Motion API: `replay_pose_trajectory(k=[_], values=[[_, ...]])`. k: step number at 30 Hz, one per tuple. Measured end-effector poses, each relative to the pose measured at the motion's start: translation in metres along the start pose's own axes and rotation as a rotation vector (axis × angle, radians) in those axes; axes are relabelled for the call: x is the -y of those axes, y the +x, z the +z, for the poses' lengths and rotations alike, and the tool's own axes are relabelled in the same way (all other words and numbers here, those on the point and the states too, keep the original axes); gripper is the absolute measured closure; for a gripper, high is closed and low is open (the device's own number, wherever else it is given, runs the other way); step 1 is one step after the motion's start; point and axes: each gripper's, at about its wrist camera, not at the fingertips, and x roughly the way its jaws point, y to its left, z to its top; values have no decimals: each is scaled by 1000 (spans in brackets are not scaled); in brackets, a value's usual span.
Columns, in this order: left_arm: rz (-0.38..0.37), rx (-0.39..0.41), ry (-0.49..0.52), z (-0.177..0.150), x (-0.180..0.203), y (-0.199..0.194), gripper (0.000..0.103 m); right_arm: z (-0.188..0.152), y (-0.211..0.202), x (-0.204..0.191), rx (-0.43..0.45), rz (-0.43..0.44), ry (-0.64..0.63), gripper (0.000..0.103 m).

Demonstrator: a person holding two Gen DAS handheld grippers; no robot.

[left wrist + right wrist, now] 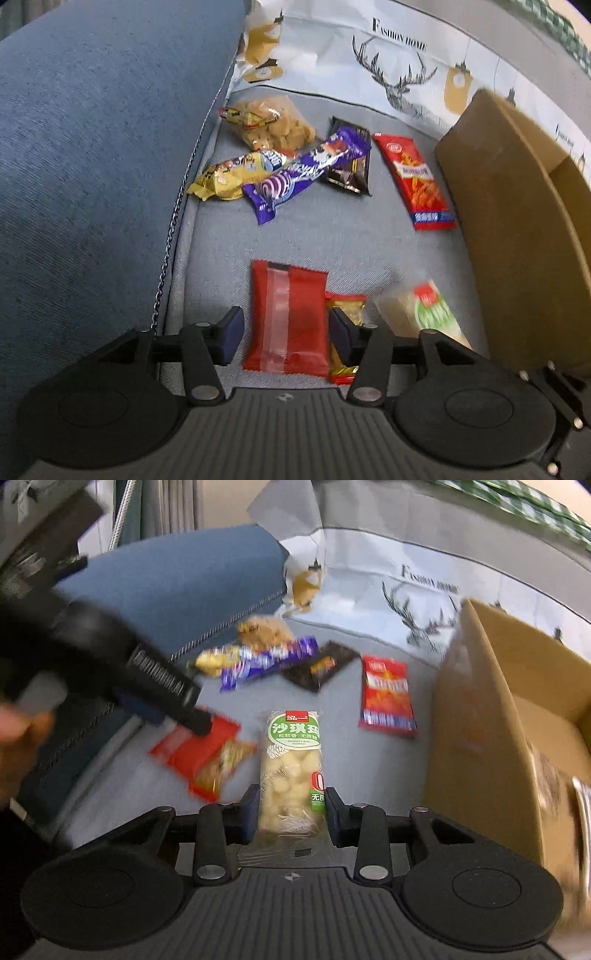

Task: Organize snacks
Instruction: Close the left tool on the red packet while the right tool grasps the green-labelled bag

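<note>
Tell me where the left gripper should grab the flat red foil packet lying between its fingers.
Pinch the flat red foil packet across its narrow width, mid-length, descending from above with the left gripper. It lies flat, long edges parallel to the fingers, already straddled.

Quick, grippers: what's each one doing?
Left gripper: open, straddling the red packet.
Right gripper: closing around the green-label snack bar; contact unclear.

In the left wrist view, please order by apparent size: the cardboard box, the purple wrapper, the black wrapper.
1. cardboard box, largest, though nearer the camera.
2. purple wrapper.
3. black wrapper, partly hidden under the purple one, so unsure.
</note>
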Motion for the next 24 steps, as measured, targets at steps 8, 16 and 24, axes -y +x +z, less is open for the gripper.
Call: replay_pose_trajectory(k=[8, 16, 24], values=[[24, -13, 3, 1, 2, 5, 44, -10, -7, 11, -56, 34, 42, 65], [62, -58, 49, 1, 15, 17, 44, -6, -1, 12, -61, 85, 56, 54], [113, -74, 117, 0, 29, 27, 38, -7, 17, 13, -104, 81, 61, 52]])
